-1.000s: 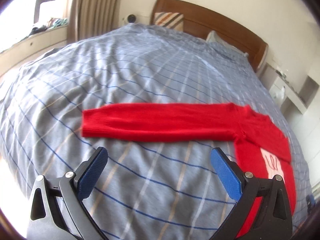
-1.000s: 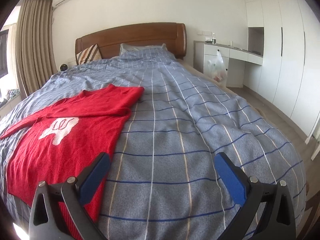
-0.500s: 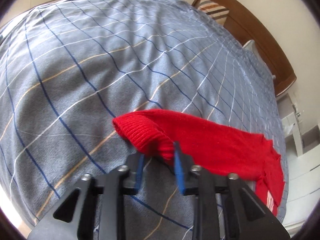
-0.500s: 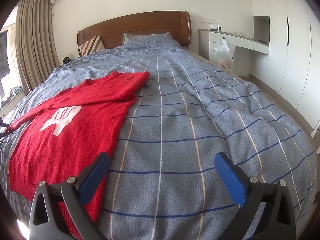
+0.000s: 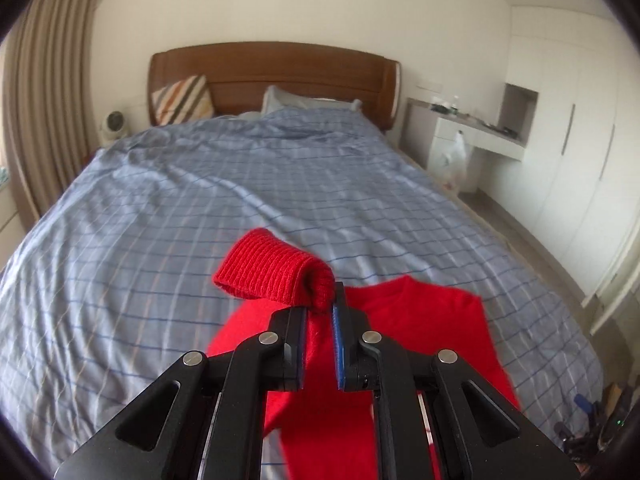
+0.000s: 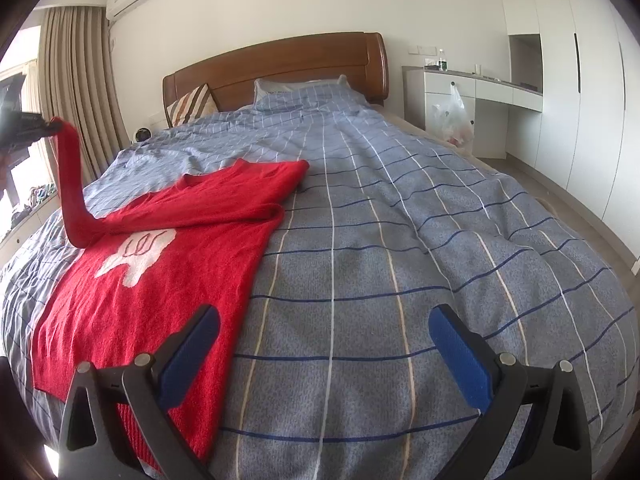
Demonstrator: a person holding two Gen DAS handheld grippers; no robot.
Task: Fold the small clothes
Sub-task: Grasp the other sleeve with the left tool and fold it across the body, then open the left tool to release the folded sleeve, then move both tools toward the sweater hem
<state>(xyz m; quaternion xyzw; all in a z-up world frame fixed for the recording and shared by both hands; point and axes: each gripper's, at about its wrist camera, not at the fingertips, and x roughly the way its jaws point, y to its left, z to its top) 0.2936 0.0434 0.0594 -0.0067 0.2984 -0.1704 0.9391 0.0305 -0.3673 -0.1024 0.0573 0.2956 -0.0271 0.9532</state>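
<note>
A red knitted sweater (image 6: 160,280) with a white motif lies flat on the blue checked bed, its far sleeve folded across the chest. My left gripper (image 5: 320,308) is shut on the cuff of the other sleeve (image 5: 268,276), held up above the sweater body (image 5: 420,320). In the right wrist view that sleeve (image 6: 70,184) rises steeply from the bed to the left gripper (image 6: 44,128) at the far left edge. My right gripper (image 6: 324,340) hovers open over the bed's near end, its left finger over the sweater's hem, nothing between its pads.
The bed (image 6: 400,220) fills both views, with a wooden headboard (image 6: 280,64) and pillows at the far end. A white desk (image 6: 480,92) with a plastic bag and tall wardrobes stand on the right. Curtains (image 6: 72,80) hang on the left.
The left gripper closed on the sleeve cuff, then lifted it off the bed and swung it toward the sweater body. The right gripper stayed where it was, open.
</note>
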